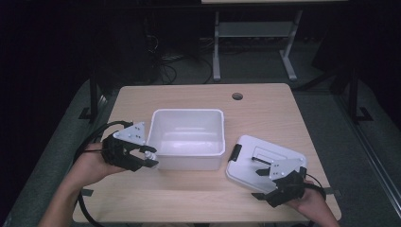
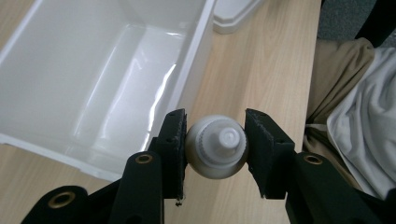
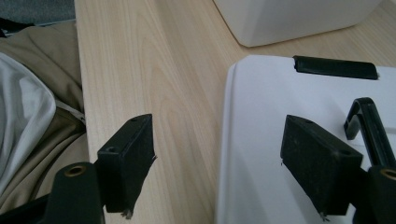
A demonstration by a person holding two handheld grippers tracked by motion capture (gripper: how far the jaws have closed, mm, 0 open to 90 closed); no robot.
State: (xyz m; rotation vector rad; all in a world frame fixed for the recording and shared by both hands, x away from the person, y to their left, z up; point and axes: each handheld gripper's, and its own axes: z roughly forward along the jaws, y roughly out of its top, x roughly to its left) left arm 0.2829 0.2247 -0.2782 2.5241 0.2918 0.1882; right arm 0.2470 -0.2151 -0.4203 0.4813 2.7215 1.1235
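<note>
The work in hand is judged to be the loading of a small white bottle [image 2: 217, 147] into the white bin [image 1: 187, 138], after which the bin would presumably be closed with the white lid [image 1: 265, 163]. The pick-up is done; the placing and the closing are not. The bin interior is seen bare, and the lid lies flat on the table [image 1: 198, 194] just to the right of the bin (its black latch is visible at the near edge).

The bottle is held by the left gripper [image 1: 144, 156], just outside the bin's left near corner and not yet over the rim. In the left gripper view the jaws are closed to the bottle's width, with both pads pressed against its sides and the cap pointed toward the camera.

The right gripper [image 1: 265, 172] is held wide apart above the lid's near edge; nothing is gripped, and contact with the lid cannot be confirmed.
</note>
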